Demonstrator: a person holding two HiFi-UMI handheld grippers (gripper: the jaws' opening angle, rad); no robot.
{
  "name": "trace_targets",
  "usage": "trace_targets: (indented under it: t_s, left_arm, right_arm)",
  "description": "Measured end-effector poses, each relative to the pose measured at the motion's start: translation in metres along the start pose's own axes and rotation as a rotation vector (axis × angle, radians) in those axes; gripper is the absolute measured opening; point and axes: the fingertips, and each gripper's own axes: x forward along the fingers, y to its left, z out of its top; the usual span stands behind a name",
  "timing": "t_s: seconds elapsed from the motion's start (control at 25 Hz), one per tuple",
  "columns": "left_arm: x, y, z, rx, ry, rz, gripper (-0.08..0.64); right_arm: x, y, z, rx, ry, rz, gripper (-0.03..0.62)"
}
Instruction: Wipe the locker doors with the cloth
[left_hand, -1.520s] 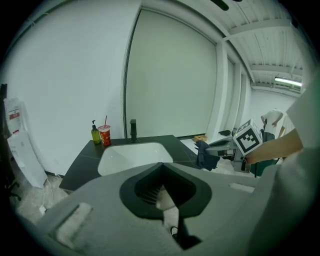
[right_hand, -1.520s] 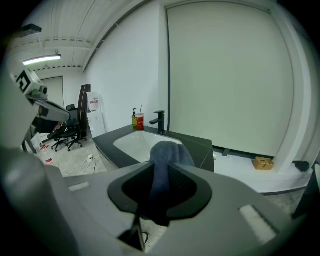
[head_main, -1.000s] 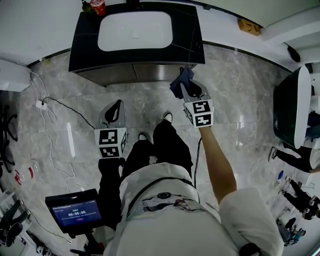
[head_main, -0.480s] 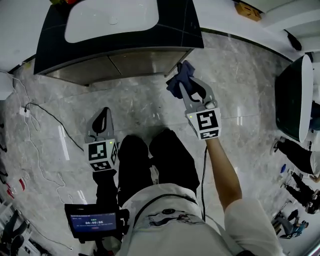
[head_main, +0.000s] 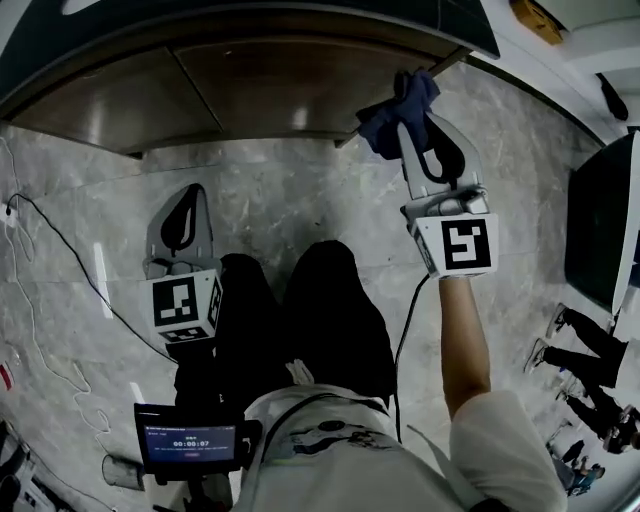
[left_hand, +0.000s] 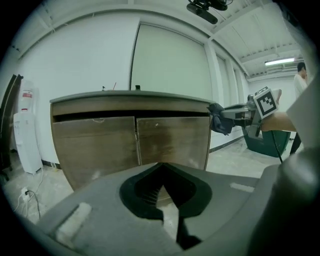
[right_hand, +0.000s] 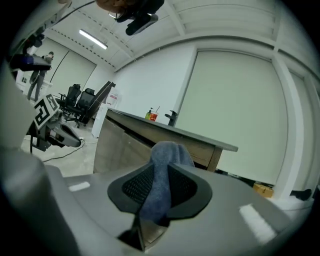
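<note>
The cabinet's two wooden doors (head_main: 270, 90) (left_hand: 172, 142) fill the top of the head view, under a dark countertop (head_main: 470, 30). A blue cloth (head_main: 400, 105) (right_hand: 162, 170) (left_hand: 219, 121) is bunched between the jaws of my right gripper (head_main: 410, 118) (right_hand: 160, 175), which is shut on it. The cloth is at the cabinet's right front corner; I cannot tell whether it touches the wood. My left gripper (head_main: 193, 192) (left_hand: 161, 192) hangs lower, over the floor in front of the left door (left_hand: 95, 147), shut and holding nothing.
The person's dark trousers (head_main: 300, 310) are between the grippers. A small screen (head_main: 190, 440) is at the lower left, with a cable (head_main: 40, 260) on the marble floor. A dark bin (head_main: 600, 230) is on the right. A water dispenser (left_hand: 22, 135) is left of the cabinet.
The view has closed in on the cabinet. Both grippers have moved forward, and the right one has carried the cloth up to the cabinet's right corner.
</note>
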Motion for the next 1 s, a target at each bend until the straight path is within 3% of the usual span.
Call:
trace_targets:
  t_s: [0.16, 0.48, 0.84, 1.0]
  left_arm:
    - [0.039, -0.003, -0.041, 0.052, -0.053, -0.025, 0.003]
    - [0.081, -0.009, -0.093, 0.066, -0.193, -0.025, 0.003]
    - [0.064, -0.001, -0.127, 0.044, -0.180, 0.022, 0.003]
    - [0.050, 0.006, -0.137, 0.043, -0.184, 0.050, 0.003]
  right_arm:
    - [0.020, 0.004, -0.035, -0.040, -0.098, -0.031, 0.089]
    - [0.033, 0.003, -0.071, -0.137, -0.262, -0.119, 0.089]
    - [0.049, -0.023, -0.042, -0.261, -0.319, -0.171, 0.091]
    - [0.067, -0.033, -0.055, -0.227, -0.299, -0.169, 0.092]
